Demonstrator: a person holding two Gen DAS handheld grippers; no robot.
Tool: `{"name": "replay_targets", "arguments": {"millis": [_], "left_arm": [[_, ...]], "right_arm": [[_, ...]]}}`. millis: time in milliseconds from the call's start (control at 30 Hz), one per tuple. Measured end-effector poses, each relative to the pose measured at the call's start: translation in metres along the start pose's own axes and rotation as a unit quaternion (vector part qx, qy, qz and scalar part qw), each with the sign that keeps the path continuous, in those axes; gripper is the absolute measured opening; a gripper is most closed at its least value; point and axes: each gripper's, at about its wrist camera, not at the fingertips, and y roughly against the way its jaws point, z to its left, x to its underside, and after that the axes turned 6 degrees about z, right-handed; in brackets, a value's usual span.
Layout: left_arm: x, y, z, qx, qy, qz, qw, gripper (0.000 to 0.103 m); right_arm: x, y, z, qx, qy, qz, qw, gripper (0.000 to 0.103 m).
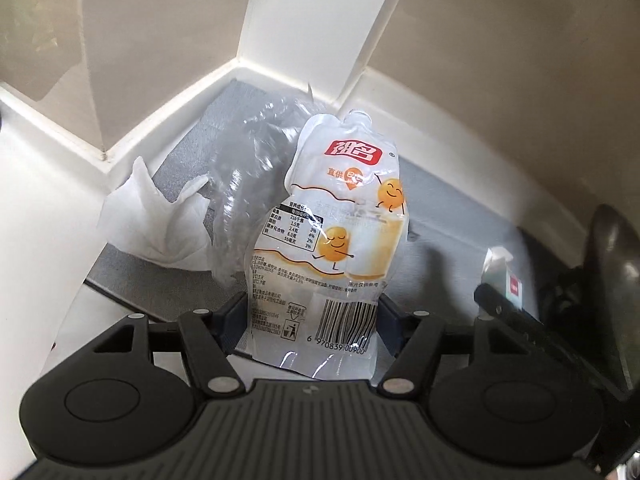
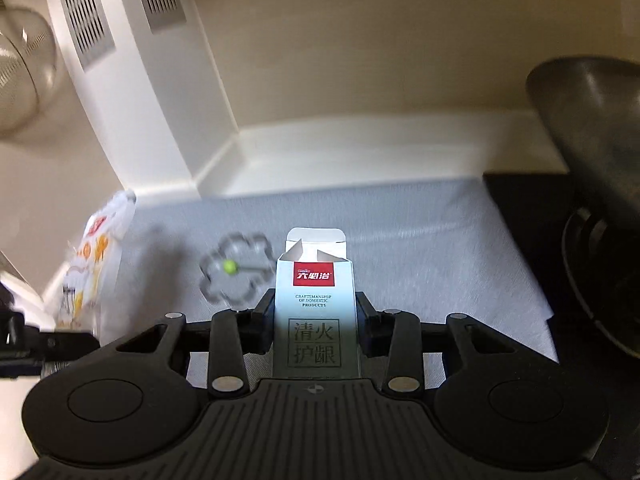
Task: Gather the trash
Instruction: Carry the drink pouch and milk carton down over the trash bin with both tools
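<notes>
On the white counter a grey woven mat (image 1: 184,160) is spread, and everything sits in relation to it. The left gripper (image 1: 310,316) has its jaws pressed on the lower sides of a white plastic drink pouch printed with yellow cartoon beans, a red logo and a barcode (image 1: 336,220); the pouch stands upright between the fingers, raised above the near part of the mat, its spout end pointing towards the white corner post (image 1: 312,20) behind the mat. Just beyond the pouch, on the mat, lies a crumpled clear plastic wrapper (image 1: 248,168), and beside that, at the mat's left edge, a crumpled white paper tissue (image 1: 160,220) that touches the wrapper. The right gripper (image 2: 316,328) is clamped on a pale blue cardboard box with a red label and an open top flap (image 2: 316,300); the box stands upright between the fingers, over the near middle of the mat (image 2: 420,248). On the mat just left of the box rests a flower-shaped metal ring with a small green knob (image 2: 234,272), blurred in the right wrist view. Off the mat's right edge stands a dark metal wok (image 2: 592,140) on a black surface. In the right wrist view the pouch (image 2: 92,264) appears at the mat's left side, blurred.
</notes>
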Motion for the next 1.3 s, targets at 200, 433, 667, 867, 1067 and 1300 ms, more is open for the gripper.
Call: {"name": "replay_targets", "arguments": {"millis": [200,433,667,867,1067,1300], "left_arm": [[0.019,0.027,-0.003,0.047,-0.015,-0.018,0.9986,0.072],[0.061,0.069,0.002,0.052,-0.01,-0.039,0.9978,0.072],[0.118,0.118,0.012,0.055,-0.023,-0.054,0.9968,0.072],[0.173,0.177,0.025,0.059,-0.025,-0.069,0.9955,0.072],[0.227,0.23,0.039,0.054,-0.046,-0.084,0.9939,0.072],[0.281,0.277,0.051,0.058,-0.063,-0.097,0.9915,0.072]], "right_arm": [[-0.004,0.035,-0.005,-0.013,-0.011,-0.032,0.999,0.041],[0.011,0.081,0.001,-0.059,0.003,-0.04,0.997,0.041],[0.039,0.145,0.005,-0.107,0.042,-0.041,0.993,0.041],[0.064,0.205,0.004,-0.13,0.068,-0.037,0.989,0.041],[0.094,0.267,-0.002,-0.131,0.075,-0.033,0.988,0.041],[0.126,0.338,-0.017,-0.107,0.071,-0.053,0.99,0.041]]}}
